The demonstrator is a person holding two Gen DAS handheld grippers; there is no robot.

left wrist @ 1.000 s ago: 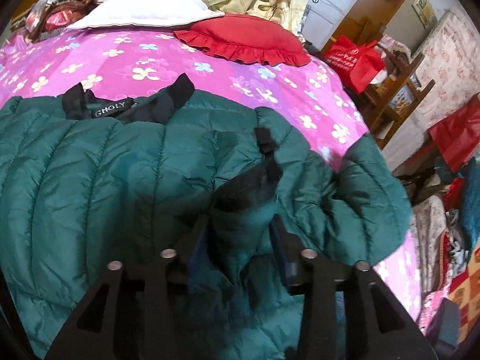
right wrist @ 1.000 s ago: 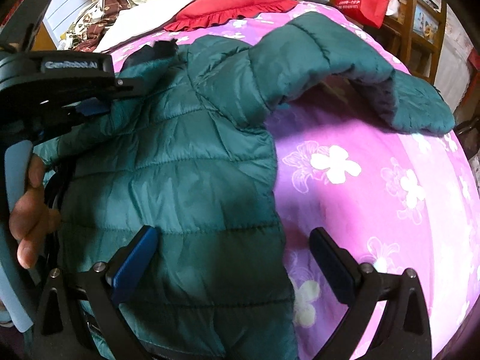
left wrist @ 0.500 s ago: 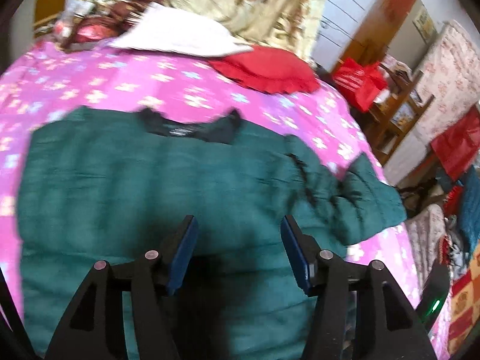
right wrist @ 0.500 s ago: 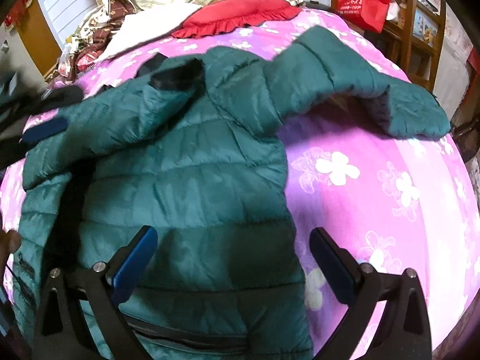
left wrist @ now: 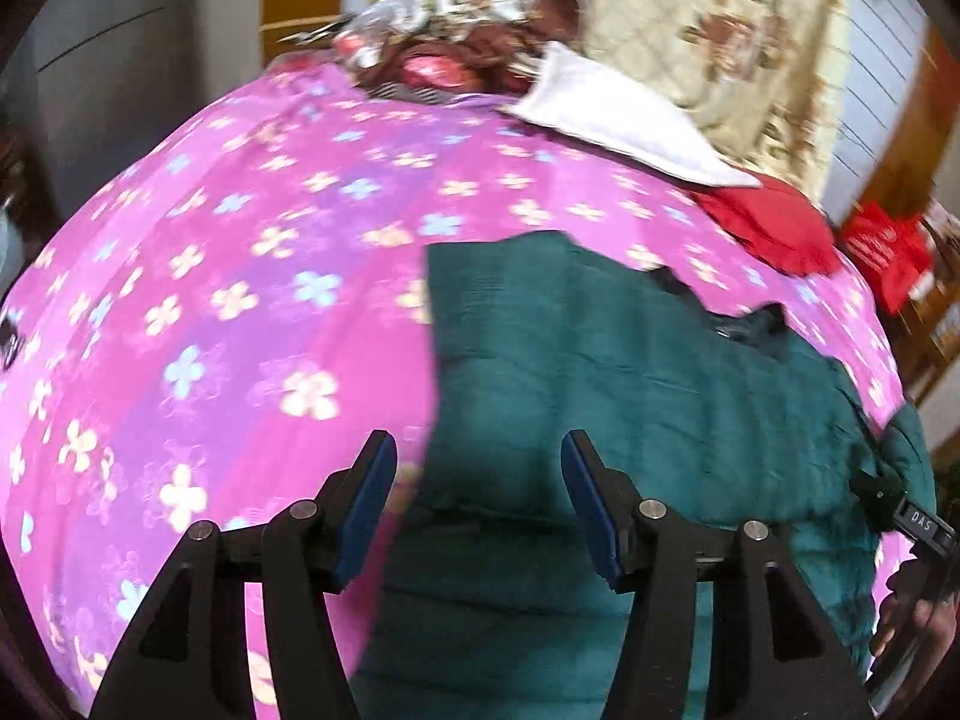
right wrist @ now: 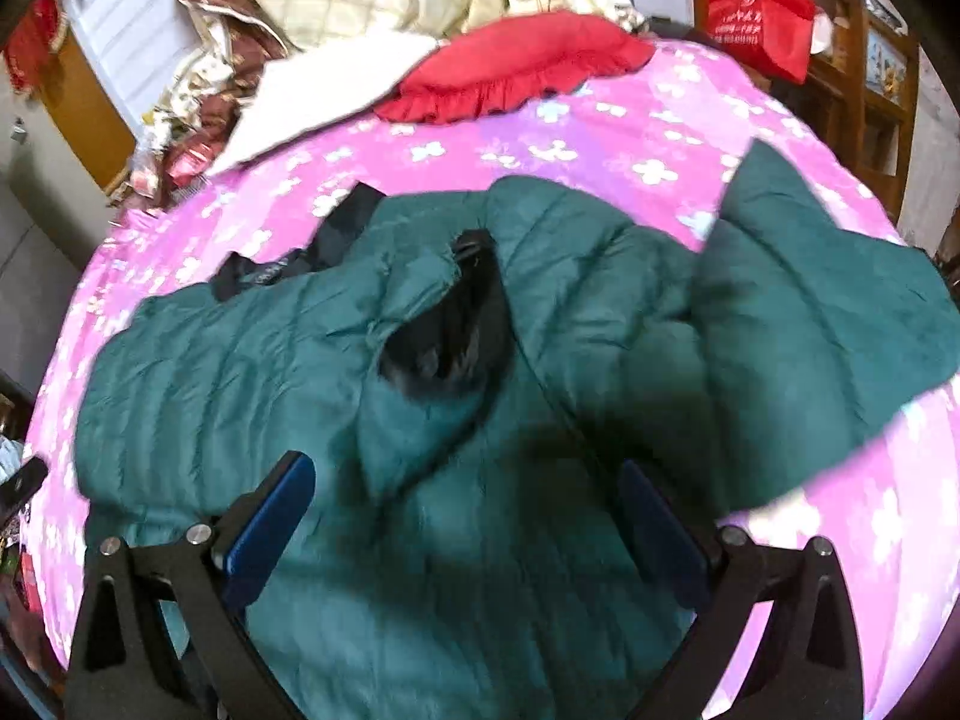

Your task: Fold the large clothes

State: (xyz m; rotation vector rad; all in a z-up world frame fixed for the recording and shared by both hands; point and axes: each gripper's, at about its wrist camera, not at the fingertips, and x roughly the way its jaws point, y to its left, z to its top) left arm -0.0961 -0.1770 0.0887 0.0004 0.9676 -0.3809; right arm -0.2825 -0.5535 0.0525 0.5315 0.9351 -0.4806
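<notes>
A dark green puffer jacket [right wrist: 540,360] lies on a pink flowered bedspread [right wrist: 630,138]. One sleeve is folded across its body, its black cuff [right wrist: 456,336] near the middle. The other sleeve [right wrist: 828,324] stretches out to the right. My right gripper [right wrist: 468,516] is open and empty, above the jacket's lower body. In the left wrist view the jacket [left wrist: 630,372] fills the right half, and my left gripper [left wrist: 480,504] is open and empty over its left edge. The black collar [left wrist: 744,318] shows at the far side.
A red ruffled pillow [right wrist: 516,66] and a white pillow [left wrist: 612,120] lie at the head of the bed with heaped bedding. A red bag [right wrist: 762,12] sits on wooden shelves at the right. The other hand-held gripper [left wrist: 918,528] shows at the right edge of the left wrist view.
My left gripper let go of the sleeve, which now lies across the jacket, and swung left toward the jacket's left edge. My right gripper stayed open and shifted over the jacket.
</notes>
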